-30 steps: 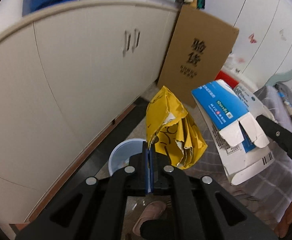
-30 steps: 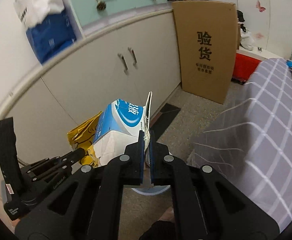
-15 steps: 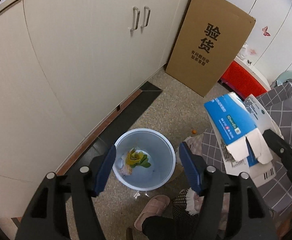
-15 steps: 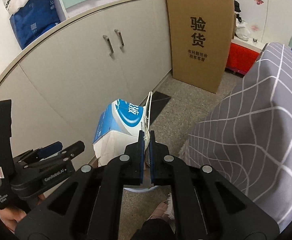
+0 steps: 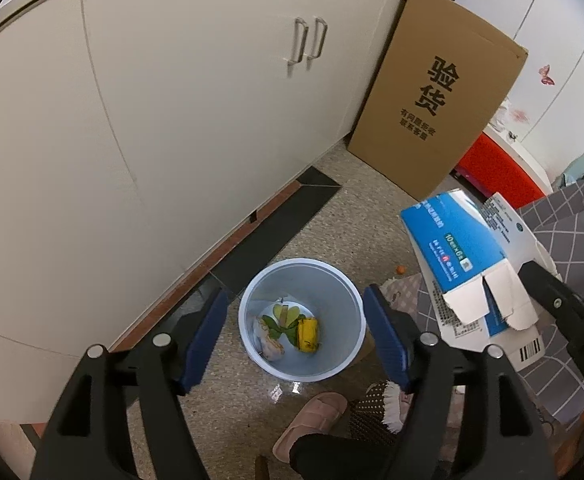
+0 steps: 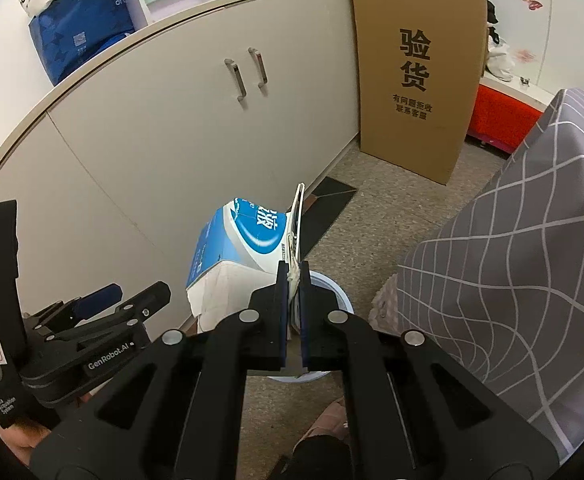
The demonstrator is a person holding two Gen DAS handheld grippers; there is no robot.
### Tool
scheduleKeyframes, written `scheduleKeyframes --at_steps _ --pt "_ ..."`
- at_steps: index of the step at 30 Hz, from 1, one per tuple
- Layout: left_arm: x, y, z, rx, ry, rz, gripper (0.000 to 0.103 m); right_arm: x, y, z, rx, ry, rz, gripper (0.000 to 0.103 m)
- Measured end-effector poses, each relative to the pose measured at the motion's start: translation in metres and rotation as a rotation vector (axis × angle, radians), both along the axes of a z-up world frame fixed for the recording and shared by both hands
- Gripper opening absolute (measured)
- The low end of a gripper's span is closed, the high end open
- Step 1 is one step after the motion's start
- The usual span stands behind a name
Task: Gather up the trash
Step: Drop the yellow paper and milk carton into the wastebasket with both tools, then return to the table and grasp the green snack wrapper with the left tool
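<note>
A light blue waste bin [image 5: 344,300] stands on the floor by the cabinet, with a yellow wrapper [image 5: 307,330] and other scraps inside. My left gripper [image 5: 295,334] is open and empty, directly above the bin. My right gripper [image 6: 292,280] is shut on a flattened blue and white carton [image 6: 247,248], held above the bin rim [image 6: 338,294]. The same carton shows in the left wrist view [image 5: 462,256], to the right of the bin. The left gripper also shows in the right wrist view [image 6: 103,308].
White cabinet doors [image 5: 211,100] run along the left. A large brown cardboard box [image 5: 436,108] leans at the back. A grey checked bed cover [image 6: 524,264] is on the right. A pink slipper [image 5: 312,416] and my foot are near the bin.
My left gripper opened and let go of the yellow wrapper, which now lies in the bin. The right gripper keeps its hold on the carton near the bin.
</note>
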State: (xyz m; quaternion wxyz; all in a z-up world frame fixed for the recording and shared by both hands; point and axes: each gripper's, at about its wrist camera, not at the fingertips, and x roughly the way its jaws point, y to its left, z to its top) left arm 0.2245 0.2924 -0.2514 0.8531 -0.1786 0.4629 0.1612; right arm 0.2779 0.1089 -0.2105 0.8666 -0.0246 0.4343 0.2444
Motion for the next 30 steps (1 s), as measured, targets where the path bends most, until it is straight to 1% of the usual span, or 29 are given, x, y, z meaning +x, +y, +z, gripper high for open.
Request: scheduleKeyframes --at_steps 4,6,7,8,9,10,14,19,24,25,30 --pt "-0.005 0.007 0.004 0.026 -0.006 0.036 0.072 0.003 0.007 -0.001 0.012 -0.004 0.007 0.005" --pt "-0.006 0.010 0.006 0.055 -0.007 0.064 0.074 0.006 0.011 -0.002 0.029 -0.023 0.001 0.008" --pt "-0.006 0.010 0.007 0.067 -0.004 0.072 0.075 0.010 0.013 -0.005 0.043 -0.024 0.002 0.021" --pt "-0.006 0.012 0.007 0.079 0.002 0.080 0.075 0.012 0.015 -0.007 0.046 -0.017 0.002 0.037" --pt "-0.006 0.012 0.007 0.094 0.012 0.087 0.075 0.015 0.016 -0.010 0.043 -0.010 -0.007 0.072" --pt "-0.007 0.013 0.007 0.098 0.017 0.087 0.075 0.017 0.017 -0.013 0.040 -0.013 -0.018 0.075" --pt "-0.008 0.011 0.009 0.095 0.022 0.074 0.075 0.015 0.013 -0.020 0.032 0.018 -0.015 0.075" --pt "-0.011 0.001 0.021 0.090 0.001 0.052 0.075 0.005 0.003 -0.013 0.014 0.003 -0.026 0.075" --pt "-0.014 -0.020 0.044 0.113 -0.043 0.017 0.078 -0.007 -0.015 0.011 0.032 -0.037 -0.054 0.075" --pt "-0.016 -0.026 0.053 0.118 -0.060 0.008 0.079 -0.010 -0.020 0.016 0.040 -0.046 -0.057 0.075" --pt "-0.022 -0.052 0.085 0.129 -0.127 -0.023 0.081 -0.025 -0.049 0.056 0.104 -0.112 -0.076 0.075"
